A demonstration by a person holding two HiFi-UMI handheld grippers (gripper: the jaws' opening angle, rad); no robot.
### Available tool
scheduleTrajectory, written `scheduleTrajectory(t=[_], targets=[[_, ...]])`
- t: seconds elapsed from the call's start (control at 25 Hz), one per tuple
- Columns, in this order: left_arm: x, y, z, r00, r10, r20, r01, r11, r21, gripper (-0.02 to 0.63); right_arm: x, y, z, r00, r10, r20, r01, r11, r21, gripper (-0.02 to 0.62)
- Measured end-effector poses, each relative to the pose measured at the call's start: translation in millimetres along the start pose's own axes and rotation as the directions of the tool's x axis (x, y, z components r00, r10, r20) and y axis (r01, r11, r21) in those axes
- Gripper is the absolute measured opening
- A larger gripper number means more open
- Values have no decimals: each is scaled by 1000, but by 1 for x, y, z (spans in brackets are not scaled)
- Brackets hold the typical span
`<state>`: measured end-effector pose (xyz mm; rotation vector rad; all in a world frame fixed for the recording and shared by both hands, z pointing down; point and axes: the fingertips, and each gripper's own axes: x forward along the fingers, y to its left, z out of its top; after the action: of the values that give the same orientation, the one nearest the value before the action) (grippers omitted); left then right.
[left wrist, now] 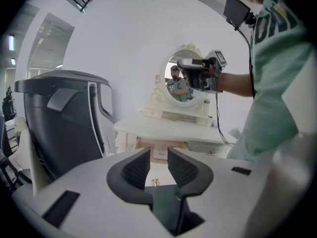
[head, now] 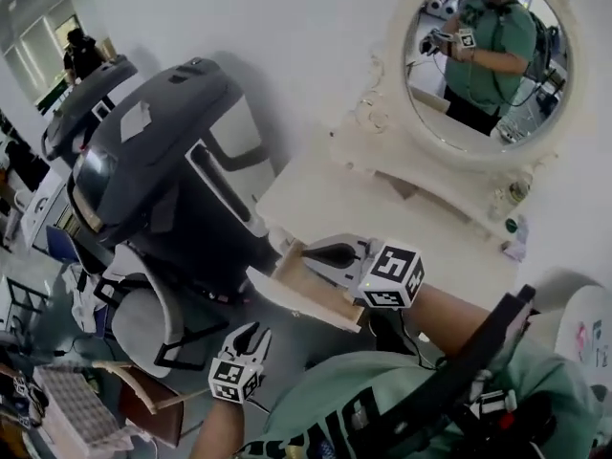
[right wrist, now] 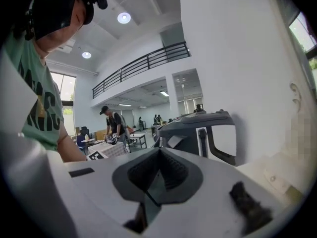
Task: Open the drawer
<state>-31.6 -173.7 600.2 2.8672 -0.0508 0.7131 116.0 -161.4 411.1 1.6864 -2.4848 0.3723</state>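
The white vanity table (head: 382,220) has its drawer (head: 304,293) standing pulled out, wooden sides showing. In the left gripper view the open drawer (left wrist: 161,145) lies straight ahead, and a small metal knob (left wrist: 155,183) shows low between the jaws. My left gripper (left wrist: 158,153) is open, with nothing between its pads; in the head view it (head: 251,333) hangs below and left of the drawer, clear of it. My right gripper (head: 312,253) hovers over the drawer's left corner. Its jaws (right wrist: 158,151) meet at the tips and hold nothing.
A large grey and black padded chair (head: 163,161) stands against the table's left side. A round mirror (head: 488,55) sits at the back of the tabletop. A white crate (head: 72,404) lies on the floor at the lower left. People stand at tables (right wrist: 111,128) far off.
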Motion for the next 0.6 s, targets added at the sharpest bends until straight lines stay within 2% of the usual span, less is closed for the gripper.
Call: scheduleTrajectory(t=[0.2,0.36,0.6], targets=[[1,-15,44,992,-116,42,115,993,41,101,-48,1,-9,990,-140,10,140,989,46,9],[13,-38,87,977,-194,92,187,980,71,94,-106,-12,0,964,-262,50,260,965,41,9],[29,-89,136,962,-242,127,229,967,107,87,-197,-23,0,924,-371,94,367,928,64,9]])
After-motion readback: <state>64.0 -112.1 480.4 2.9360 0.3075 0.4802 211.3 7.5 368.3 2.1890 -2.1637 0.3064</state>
